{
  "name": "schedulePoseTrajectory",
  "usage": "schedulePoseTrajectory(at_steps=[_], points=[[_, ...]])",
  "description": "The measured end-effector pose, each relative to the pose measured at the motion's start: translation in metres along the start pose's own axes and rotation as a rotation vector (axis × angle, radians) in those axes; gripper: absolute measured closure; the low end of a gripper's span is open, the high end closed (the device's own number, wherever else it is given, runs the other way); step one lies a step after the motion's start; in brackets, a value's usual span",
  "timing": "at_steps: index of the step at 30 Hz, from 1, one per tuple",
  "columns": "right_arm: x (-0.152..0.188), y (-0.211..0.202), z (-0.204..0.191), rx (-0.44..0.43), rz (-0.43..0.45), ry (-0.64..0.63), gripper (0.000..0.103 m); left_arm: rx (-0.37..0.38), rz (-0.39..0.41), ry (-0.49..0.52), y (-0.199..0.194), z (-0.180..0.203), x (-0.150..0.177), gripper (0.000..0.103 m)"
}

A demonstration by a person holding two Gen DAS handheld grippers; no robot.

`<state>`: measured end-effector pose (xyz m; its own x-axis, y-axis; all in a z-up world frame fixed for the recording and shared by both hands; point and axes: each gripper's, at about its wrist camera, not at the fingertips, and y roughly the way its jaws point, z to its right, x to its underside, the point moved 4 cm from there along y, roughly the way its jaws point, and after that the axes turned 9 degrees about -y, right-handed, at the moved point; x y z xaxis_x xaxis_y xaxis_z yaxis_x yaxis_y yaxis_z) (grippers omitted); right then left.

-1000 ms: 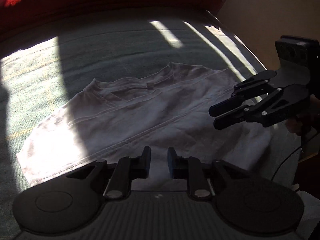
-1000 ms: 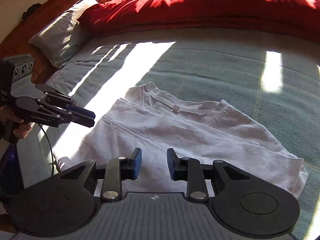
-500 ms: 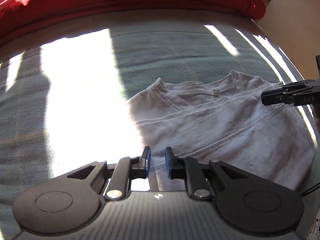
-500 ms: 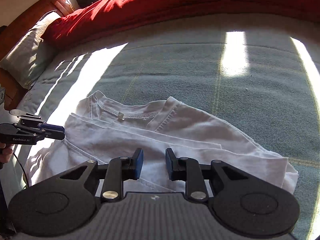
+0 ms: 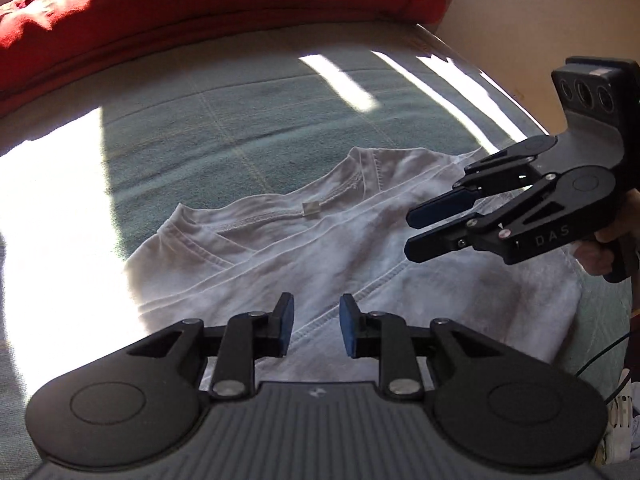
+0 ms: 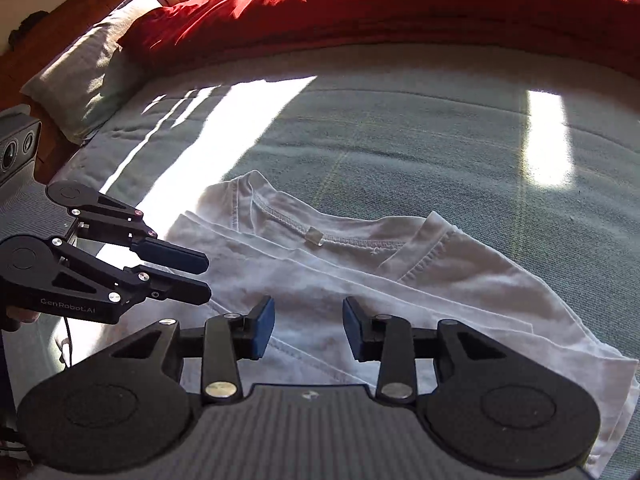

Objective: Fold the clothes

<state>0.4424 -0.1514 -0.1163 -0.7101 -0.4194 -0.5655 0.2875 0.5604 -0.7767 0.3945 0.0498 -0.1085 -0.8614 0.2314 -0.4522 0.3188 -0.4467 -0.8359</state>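
A white T-shirt (image 6: pixel 360 280), sleeves already folded in, is spread flat on the bed (image 6: pixel 400 128) so a further fold can be made. Above it the left gripper (image 5: pixel 316 326) and right gripper (image 6: pixel 308 326) are held empty, jaws opening, presumably for its near hem.

Both wrist views look down, sharing the shirt (image 5: pixel 320 256).
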Motion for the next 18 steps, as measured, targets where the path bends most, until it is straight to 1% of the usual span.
schedulePoseTrajectory(at_steps=[2,4,7,8,9,11,12,15,18], points=[[0.01,-0.018,-0.011,-0.071,-0.011,0.007,0.061,0.018,-0.025,0.009,-0.016,0.007,0.014,0.077],[0.025,-0.032,-0.024,-0.167,-0.032,0.048,0.058,0.037,-0.075,0.011,-0.028,0.015,0.035,0.076],[0.054,-0.04,-0.046,-0.32,-0.08,0.169,0.055,0.069,-0.154,-0.03,-0.036,0.022,0.067,0.074],[0.064,-0.039,-0.053,-0.356,-0.094,0.209,0.055,0.082,-0.172,-0.06,-0.034,0.022,0.077,0.074],[0.073,-0.037,-0.059,-0.364,-0.106,0.235,0.055,0.095,-0.19,-0.09,-0.032,0.023,0.086,0.074],[0.09,-0.031,-0.069,-0.377,-0.129,0.287,0.055,0.093,-0.207,-0.139,-0.027,0.022,0.099,0.074],[0.097,-0.028,-0.072,-0.368,-0.137,0.307,0.055,0.073,-0.2,-0.156,-0.027,0.019,0.104,0.074],[0.115,-0.032,-0.068,-0.311,-0.147,0.326,0.055,0.019,-0.192,-0.208,-0.034,0.006,0.118,0.074],[0.134,-0.052,-0.054,-0.24,-0.147,0.36,0.055,-0.032,-0.192,-0.263,-0.046,-0.011,0.131,0.074]])
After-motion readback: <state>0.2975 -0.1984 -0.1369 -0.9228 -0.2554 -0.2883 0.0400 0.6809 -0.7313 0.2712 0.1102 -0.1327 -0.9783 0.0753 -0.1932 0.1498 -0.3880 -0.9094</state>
